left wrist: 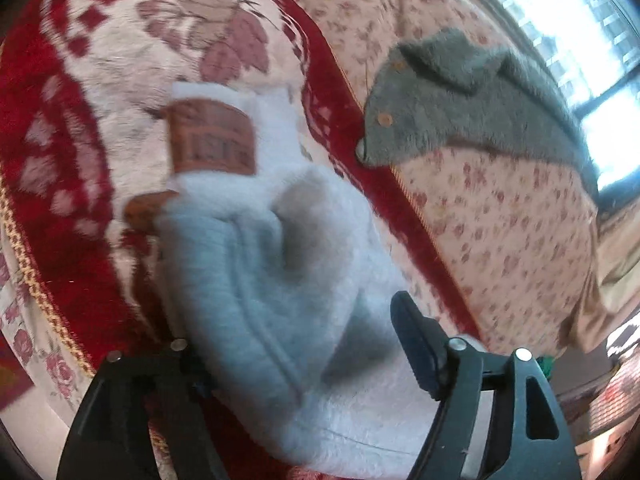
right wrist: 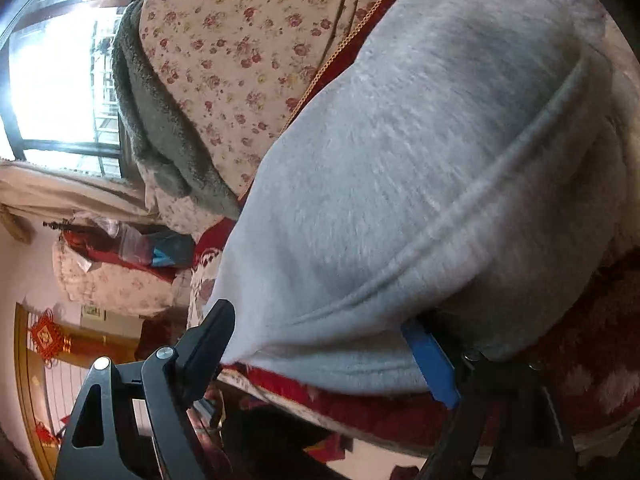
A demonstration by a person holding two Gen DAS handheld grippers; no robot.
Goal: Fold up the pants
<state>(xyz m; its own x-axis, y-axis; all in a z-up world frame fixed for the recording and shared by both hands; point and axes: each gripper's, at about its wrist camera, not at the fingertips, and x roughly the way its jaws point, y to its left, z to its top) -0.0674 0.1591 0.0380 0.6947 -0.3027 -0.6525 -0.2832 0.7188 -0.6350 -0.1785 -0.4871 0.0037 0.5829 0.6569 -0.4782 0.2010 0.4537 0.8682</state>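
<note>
The light grey fleece pants (left wrist: pixel 280 264) lie bunched on a red and cream patterned blanket (left wrist: pixel 80 128), with a brown leather label (left wrist: pixel 212 140) at the waistband. My left gripper (left wrist: pixel 296 344) stands open around the cloth; its right finger (left wrist: pixel 416 344) shows, the left one is hidden by fabric. In the right wrist view the grey pants (right wrist: pixel 420 160) fill the middle. My right gripper (right wrist: pixel 320 344) is open with the fabric edge between its black left finger (right wrist: pixel 208 332) and its blue-padded right finger (right wrist: pixel 430 360). The jaws do not pinch the cloth.
A dark grey fuzzy garment (left wrist: pixel 460 100) with buttons lies on a floral bedspread (left wrist: pixel 500 220), also seen in the right wrist view (right wrist: pixel 168 132). A bright window (left wrist: pixel 580 40) is behind the bed. A pile of bedding (right wrist: pixel 120 272) sits beyond.
</note>
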